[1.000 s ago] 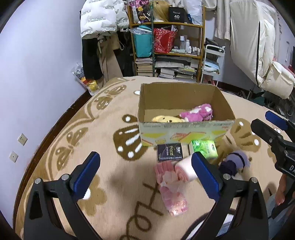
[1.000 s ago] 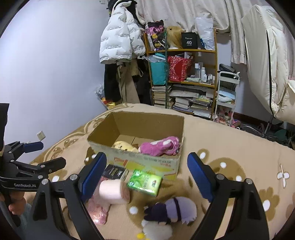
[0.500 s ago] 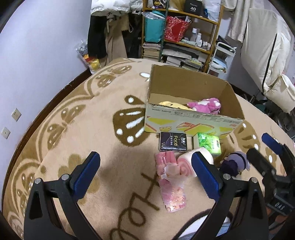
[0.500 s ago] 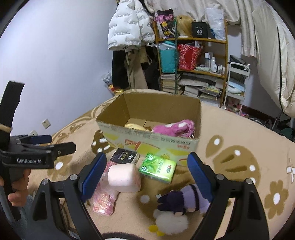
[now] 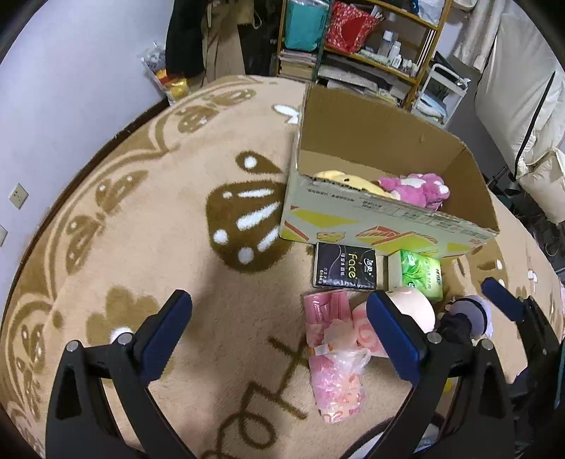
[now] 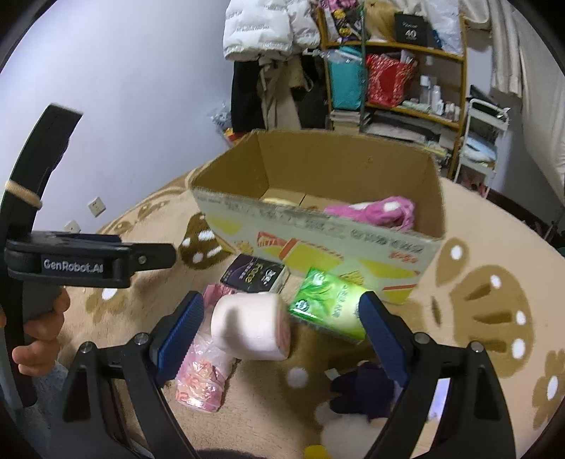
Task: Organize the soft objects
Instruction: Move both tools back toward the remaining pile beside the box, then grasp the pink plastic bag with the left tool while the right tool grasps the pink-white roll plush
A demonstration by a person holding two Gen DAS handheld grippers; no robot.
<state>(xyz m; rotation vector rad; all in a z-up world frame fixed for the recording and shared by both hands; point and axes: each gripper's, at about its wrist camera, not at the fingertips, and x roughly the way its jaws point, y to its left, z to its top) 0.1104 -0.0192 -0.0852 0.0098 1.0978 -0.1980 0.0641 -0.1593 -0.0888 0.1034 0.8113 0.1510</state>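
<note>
An open cardboard box (image 5: 385, 226) (image 6: 317, 240) on the rug holds a yellow plush (image 5: 339, 178) and a pink plush (image 5: 416, 187) (image 6: 374, 212). In front of it lie a black tissue pack (image 5: 344, 270) (image 6: 252, 275), a green tissue pack (image 5: 422, 275) (image 6: 330, 307), a pink roll-shaped plush (image 5: 413, 310) (image 6: 250, 325), a pink plastic packet (image 5: 333, 356) (image 6: 203, 377) and a purple and white plush (image 5: 466, 317) (image 6: 360, 392). My left gripper (image 5: 279, 335) is open above the rug, left of the packet. My right gripper (image 6: 282, 328) is open, just above the pink roll.
A beige rug (image 5: 141, 229) with brown patterns covers the floor. A wall (image 5: 70, 70) stands at the left. A shelf unit (image 6: 395, 70) full of bags and books stands behind the box, with coats (image 6: 268, 28) hanging beside it.
Both grippers have moved forward and down toward the items in front of the box. The right gripper now hangs over the pink roll. Both stayed open.
</note>
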